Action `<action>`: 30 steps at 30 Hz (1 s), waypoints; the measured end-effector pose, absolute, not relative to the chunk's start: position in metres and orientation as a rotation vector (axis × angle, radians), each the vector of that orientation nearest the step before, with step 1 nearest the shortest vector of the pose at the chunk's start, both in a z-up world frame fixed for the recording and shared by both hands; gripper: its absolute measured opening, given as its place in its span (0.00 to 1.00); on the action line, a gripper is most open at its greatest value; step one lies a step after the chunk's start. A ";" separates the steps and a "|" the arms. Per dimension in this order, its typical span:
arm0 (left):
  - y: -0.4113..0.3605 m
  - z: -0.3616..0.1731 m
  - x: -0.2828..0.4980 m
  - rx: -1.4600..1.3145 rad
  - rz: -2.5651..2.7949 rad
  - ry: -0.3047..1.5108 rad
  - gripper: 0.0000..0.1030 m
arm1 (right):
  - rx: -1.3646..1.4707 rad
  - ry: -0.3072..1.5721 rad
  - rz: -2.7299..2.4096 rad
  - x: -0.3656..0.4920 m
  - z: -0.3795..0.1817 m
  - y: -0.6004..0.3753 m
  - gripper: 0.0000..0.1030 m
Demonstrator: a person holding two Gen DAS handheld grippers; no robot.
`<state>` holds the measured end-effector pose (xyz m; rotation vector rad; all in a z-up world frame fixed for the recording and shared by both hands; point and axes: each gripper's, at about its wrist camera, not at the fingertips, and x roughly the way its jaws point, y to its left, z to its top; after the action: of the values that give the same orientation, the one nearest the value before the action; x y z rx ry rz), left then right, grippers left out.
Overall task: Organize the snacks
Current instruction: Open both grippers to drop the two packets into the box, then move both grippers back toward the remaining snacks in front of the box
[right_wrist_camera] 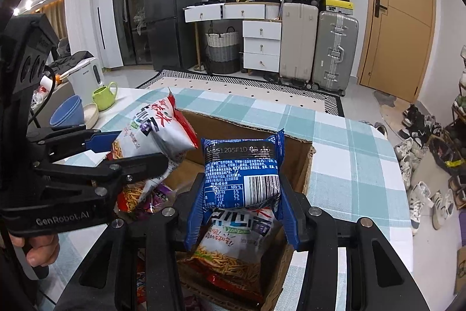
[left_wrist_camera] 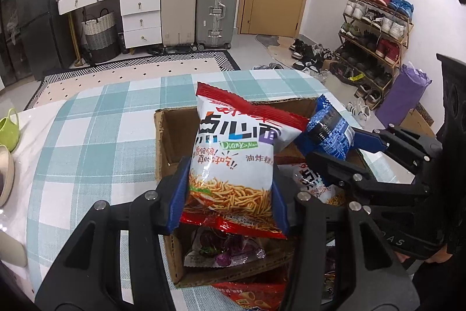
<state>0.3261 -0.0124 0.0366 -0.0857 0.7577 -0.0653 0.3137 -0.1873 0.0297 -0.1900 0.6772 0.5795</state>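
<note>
Both claws grip snack packets point(left_wrist_camera: 233, 153) above box point(left_wrist_camera: 166, 142).

Both claws tilt downward, side by side. The left claw point(left_wrist_camera: 230, 194) is clamped tight, blue fingers point(left_wrist_camera: 177, 194) pressing either side of what it carries. Just beside it, the right claw point(right_wrist_camera: 241, 200) is clenched the same way. A bare hand point(right_wrist_camera: 38, 249) wraps the left claw's handle below.

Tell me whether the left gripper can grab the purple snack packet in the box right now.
Probably not: the left gripper is shut on a noodle snack bag, which also hangs over the purple snack packet.
</note>
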 end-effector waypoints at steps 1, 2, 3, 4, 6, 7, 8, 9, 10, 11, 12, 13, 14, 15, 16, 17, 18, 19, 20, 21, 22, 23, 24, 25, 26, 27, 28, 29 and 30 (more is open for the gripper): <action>-0.014 0.035 0.328 -0.085 -0.069 0.761 0.45 | -0.192 0.677 0.578 0.314 0.030 -0.188 0.45; -0.015 0.033 0.330 -0.091 -0.077 0.772 0.45 | -0.195 0.677 0.574 0.314 0.029 -0.188 0.45; -0.015 0.031 0.332 -0.097 -0.080 0.781 0.45 | -0.197 0.677 0.570 0.315 0.029 -0.188 0.45; -0.015 0.028 0.334 -0.102 -0.076 0.789 0.45 | -0.196 0.677 0.570 0.315 0.029 -0.189 0.46; -0.015 0.024 0.337 -0.112 -0.068 0.807 0.45 | -0.181 0.665 0.573 0.313 0.032 -0.192 0.51; -0.014 0.022 0.337 -0.117 -0.068 0.812 0.45 | -0.175 0.656 0.569 0.311 0.034 -0.194 0.51; -0.012 0.021 0.337 -0.125 -0.066 0.817 0.45 | -0.173 0.649 0.565 0.308 0.037 -0.196 0.54; -0.011 0.021 0.336 -0.134 -0.064 0.821 0.45 | -0.173 0.643 0.558 0.305 0.039 -0.198 0.56; -0.010 0.021 0.335 -0.141 -0.058 0.820 0.45 | -0.175 0.643 0.549 0.303 0.041 -0.200 0.61; -0.009 0.023 0.334 -0.144 -0.057 0.817 0.46 | -0.170 0.641 0.543 0.300 0.043 -0.202 0.62; -0.008 0.025 0.331 -0.143 -0.061 0.813 0.47 | -0.164 0.641 0.541 0.297 0.045 -0.205 0.65; -0.007 0.026 0.327 -0.138 -0.060 0.809 0.51 | -0.160 0.643 0.540 0.294 0.047 -0.207 0.68; -0.007 0.028 0.323 -0.131 -0.052 0.807 0.59 | -0.156 0.644 0.540 0.290 0.048 -0.210 0.75; -0.007 0.030 0.319 -0.125 -0.043 0.803 0.63 | -0.150 0.641 0.539 0.285 0.050 -0.213 0.83; -0.006 0.033 0.314 -0.125 -0.043 0.794 0.69 | -0.144 0.638 0.536 0.280 0.052 -0.217 0.85; -0.006 0.035 0.310 -0.128 -0.052 0.791 0.76 | -0.138 0.635 0.533 0.275 0.053 -0.220 0.89; -0.005 0.037 0.305 -0.128 -0.052 0.791 0.80 | -0.129 0.635 0.528 0.270 0.053 -0.223 0.95; -0.005 0.040 0.299 -0.122 -0.041 0.781 0.82 | -0.123 0.637 0.519 0.265 0.054 -0.225 0.98; -0.005 0.042 0.294 -0.115 -0.032 0.775 0.83 | -0.114 0.639 0.505 0.260 0.054 -0.228 0.99; -0.004 0.044 0.289 -0.108 -0.026 0.774 0.85 | -0.107 0.643 0.496 0.255 0.054 -0.231 0.99; -0.004 0.046 0.282 -0.107 -0.025 0.774 0.91 | -0.093 0.652 0.488 0.252 0.053 -0.234 0.99; -0.002 0.046 0.277 -0.110 -0.024 0.773 1.00 | -0.083 0.659 0.483 0.248 0.052 -0.238 0.99; -0.001 0.047 0.271 -0.117 -0.022 0.767 0.99 | -0.071 0.667 0.477 0.245 0.052 -0.241 0.99; 0.001 0.048 0.264 -0.124 -0.023 0.766 0.99 | -0.059 0.675 0.474 0.242 0.050 -0.244 0.99; 0.002 0.048 0.259 -0.129 -0.024 0.768 0.99 | -0.051 0.683 0.472 0.239 0.049 -0.247 0.99; 0.002 0.049 0.254 -0.134 -0.023 0.770 0.99 | -0.046 0.687 0.470 0.236 0.048 -0.248 0.99; 0.003 0.050 0.248 -0.139 -0.023 0.770 0.99 | -0.040 0.692 0.467 0.232 0.047 -0.251 0.99; 0.003 0.051 0.243 -0.144 -0.023 0.769 0.99 | -0.035 0.697 0.465 0.230 0.046 -0.252 0.99; 0.004 0.052 0.237 -0.146 -0.023 0.769 0.99 | -0.030 0.703 0.463 0.226 0.044 -0.254 0.99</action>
<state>0.2374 0.0038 0.0516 -0.1457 0.7692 -0.0230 0.2259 -0.2540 0.0443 -0.0301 0.7034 0.4630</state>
